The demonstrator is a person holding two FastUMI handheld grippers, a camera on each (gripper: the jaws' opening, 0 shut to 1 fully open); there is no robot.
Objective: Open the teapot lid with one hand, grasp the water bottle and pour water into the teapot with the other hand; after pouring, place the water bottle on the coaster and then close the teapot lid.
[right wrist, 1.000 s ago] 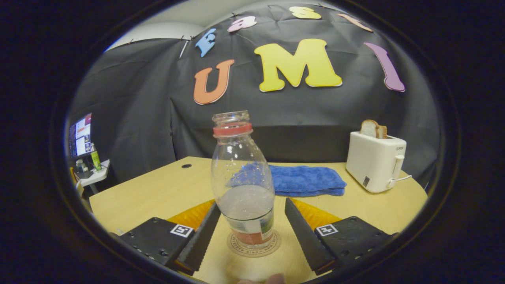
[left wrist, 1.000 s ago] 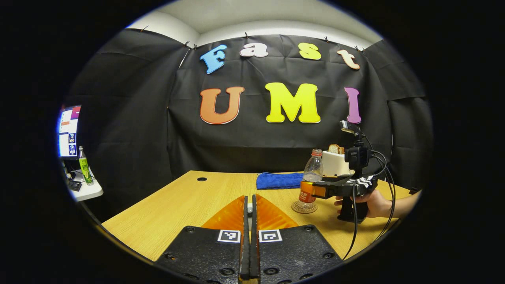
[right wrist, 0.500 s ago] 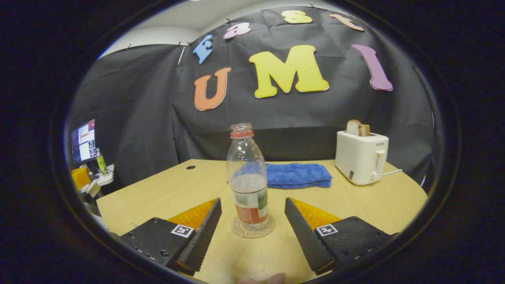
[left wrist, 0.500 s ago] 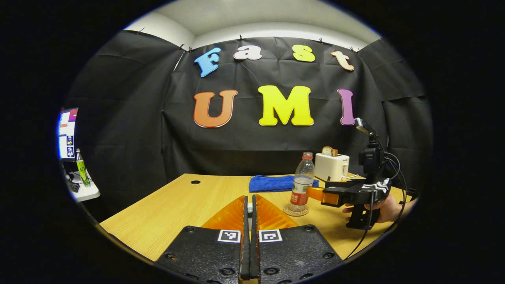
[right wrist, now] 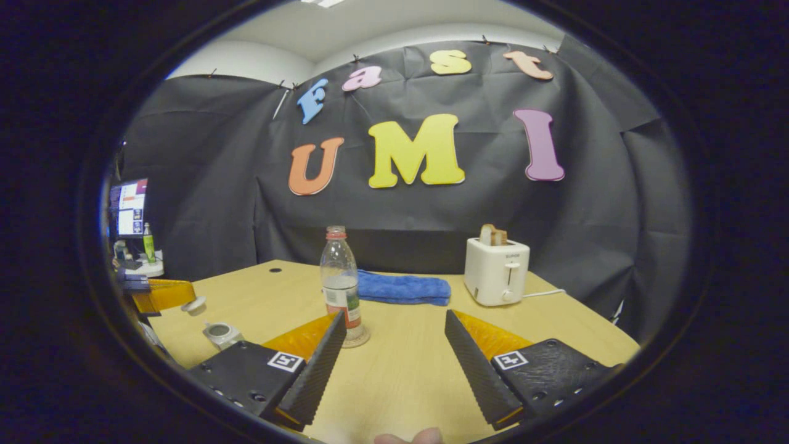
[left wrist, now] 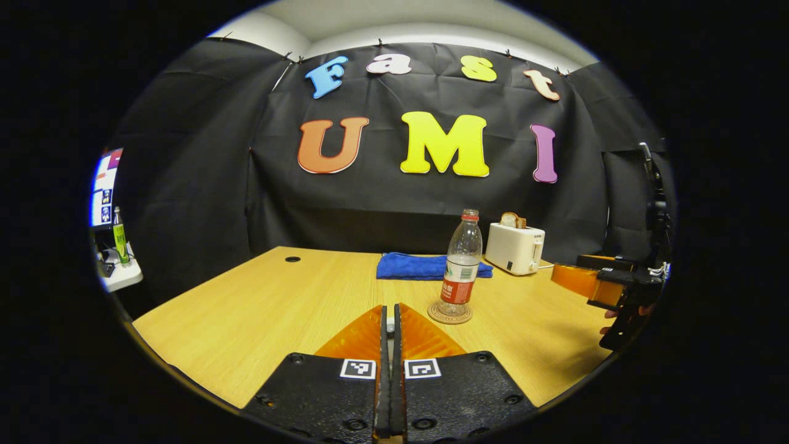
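Left gripper (left wrist: 388, 345): fingers pressed together, holding nothing.
Right gripper (right wrist: 391, 348): fingers spread wide, nothing between them — water bottle (right wrist: 341, 287) just beyond its left finger.
Water bottle: upright on round coaster (left wrist: 450, 313), uncapped, partly filled.
Teapot (right wrist: 222, 333): low at the table (left wrist: 277, 308) edge.
Behind — blue cloth (left wrist: 413, 266), white toaster (right wrist: 496, 271).

Even overhead lighting, strong fisheye distortion.
Both views are bright and mostly sharp. The bench (left wrist: 277, 308) is evenly lit, with soft, faint shadows around the water bottle (left wrist: 461, 262). Straight lines bow away from the bottle toward the edges, where detail softens and dims.
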